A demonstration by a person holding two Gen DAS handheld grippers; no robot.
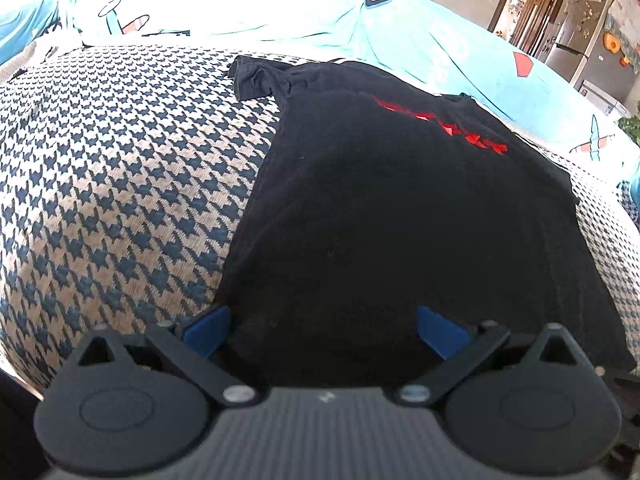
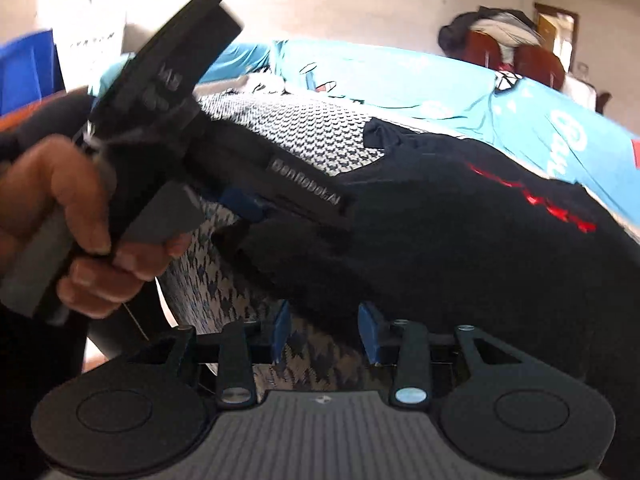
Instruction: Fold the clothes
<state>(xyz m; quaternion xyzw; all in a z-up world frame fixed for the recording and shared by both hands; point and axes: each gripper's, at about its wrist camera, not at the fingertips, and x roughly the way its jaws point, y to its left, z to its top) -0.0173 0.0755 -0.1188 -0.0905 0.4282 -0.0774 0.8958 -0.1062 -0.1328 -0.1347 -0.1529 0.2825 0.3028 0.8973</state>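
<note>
1. Black T-shirt (image 1: 380, 208) spread flat on the houndstooth cover (image 1: 120, 168), red print toward the far edge, long axis running away from both grippers, one sleeve bunched at the far left.
2. Left gripper (image 1: 324, 332) over the near hem, jaws wide, hem cloth lying between the blue pads, not pinched.
3. Right gripper (image 2: 326, 332) at the same near hem, narrowly parted, empty.
4. Both about equally near; hem directly ahead and below.
</note>
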